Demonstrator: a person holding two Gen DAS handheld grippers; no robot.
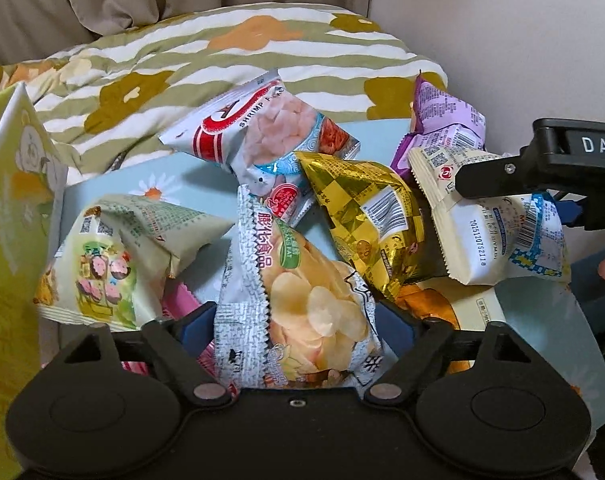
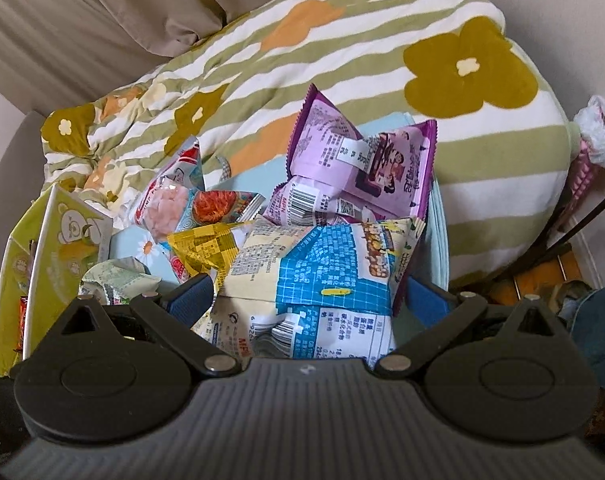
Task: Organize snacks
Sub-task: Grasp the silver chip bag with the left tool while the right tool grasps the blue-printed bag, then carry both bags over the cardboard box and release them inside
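A heap of snack bags lies on a light blue daisy-print surface (image 1: 114, 188). My left gripper (image 1: 298, 320) is open, its jaws on both sides of a grey potato chip bag (image 1: 302, 296). My right gripper (image 2: 306, 288) is open around a cream and blue bag (image 2: 326, 276); it shows in the left wrist view (image 1: 486, 184) over the cream bag (image 1: 474, 236). A shrimp chip bag (image 1: 262, 132), a gold bag (image 1: 366, 212), a purple bag (image 2: 362, 160) and a pale green bag (image 1: 114, 256) lie around them.
A green cardboard box (image 1: 10, 216) with a bear print stands open at the left, also in the right wrist view (image 2: 50, 248). A striped flower-print duvet (image 1: 222, 52) lies behind the heap. Curtains and a wall stand further back.
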